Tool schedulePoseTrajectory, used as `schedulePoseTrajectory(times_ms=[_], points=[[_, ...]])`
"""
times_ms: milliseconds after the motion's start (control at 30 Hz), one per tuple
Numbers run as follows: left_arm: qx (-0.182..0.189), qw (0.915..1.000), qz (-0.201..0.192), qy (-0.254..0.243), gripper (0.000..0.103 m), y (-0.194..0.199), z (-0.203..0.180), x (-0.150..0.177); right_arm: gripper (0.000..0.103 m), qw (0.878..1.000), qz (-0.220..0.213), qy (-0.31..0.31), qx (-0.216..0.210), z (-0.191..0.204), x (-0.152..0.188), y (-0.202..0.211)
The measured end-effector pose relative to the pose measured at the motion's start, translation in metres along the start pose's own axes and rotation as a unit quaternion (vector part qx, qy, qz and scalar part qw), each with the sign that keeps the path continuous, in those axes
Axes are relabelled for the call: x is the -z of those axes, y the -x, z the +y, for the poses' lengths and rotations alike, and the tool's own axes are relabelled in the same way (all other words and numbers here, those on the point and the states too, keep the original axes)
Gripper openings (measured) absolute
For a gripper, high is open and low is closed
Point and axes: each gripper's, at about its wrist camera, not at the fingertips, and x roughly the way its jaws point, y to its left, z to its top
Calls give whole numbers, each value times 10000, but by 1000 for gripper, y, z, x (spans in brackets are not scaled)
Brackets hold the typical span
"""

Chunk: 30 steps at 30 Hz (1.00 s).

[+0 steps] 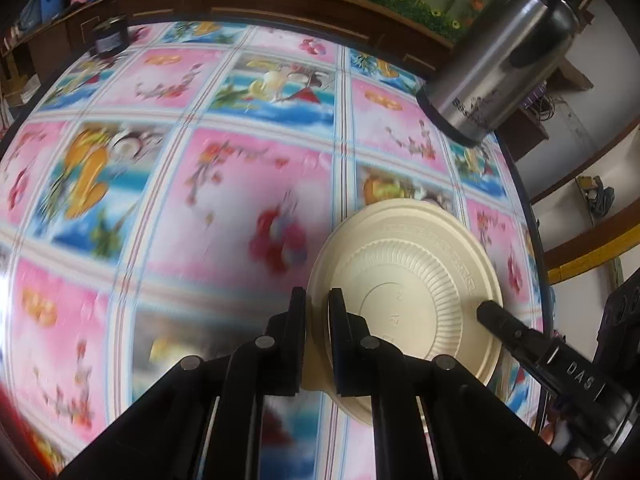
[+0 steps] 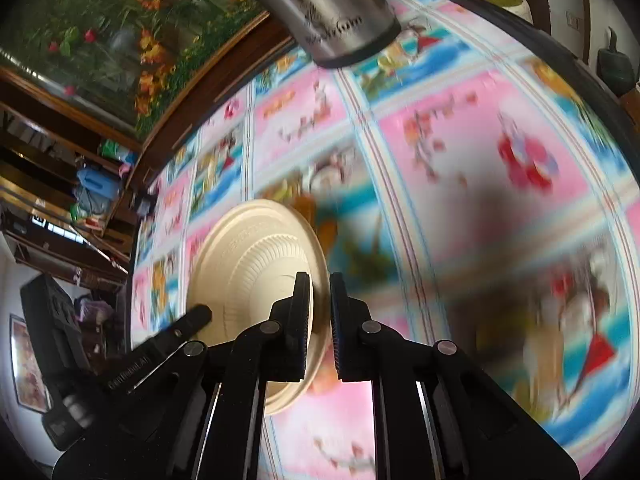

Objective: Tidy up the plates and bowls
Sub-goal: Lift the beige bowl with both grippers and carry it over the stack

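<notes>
Nearest, left black two-finger gripper [image 1: 318,300] pinched nearly shut on the rim of a cream-coloured round moulded-pulp plate [image 1: 416,280], one pad on each face of the left edge. Likewise the right black two-finger gripper [image 2: 319,284], jaws almost together, clamped on the opposite edge of the same plate [image 2: 248,264]. Held between the two, tilted and lifted off the tablecloth, underside facing up: a wide flat rim with faint embossed lettering, then a ring of fine radial ribs, then a smooth raised circular base with more embossed marks in its centre. No stain or crack to be made out; matte, slightly fibrous surface. Lower part of the plate hidden behind the gripper fingers. Beneath and beyond, a glossy pink and blue floral patchwork tablecloth [image 1: 224,184], blurred by motion. Farther back to the right, well apart from the plate, a tall brushed stainless-steel flask with a black lid [image 1: 504,52], upright. At the far left edge of the table, a small dark jar [image 1: 109,38].
</notes>
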Motion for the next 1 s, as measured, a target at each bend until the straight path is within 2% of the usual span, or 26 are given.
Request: schedulePoseTrajectory(times_ms=[400, 633, 800, 1000], points=[[68, 9999, 126, 93, 10, 49, 29, 100, 9, 9991, 97, 387, 137, -2, 119, 46], [-103, 9997, -38, 240, 10, 82, 63, 144, 9, 9969, 257, 730, 131, 23, 168, 61], [-84, 9987, -291, 399, 9, 123, 98, 158, 9, 9946, 321, 977, -145, 62, 188, 70], [-320, 9929, -893, 711, 10, 190, 153, 164, 10, 9843, 244, 1670, -518, 147, 212, 78]])
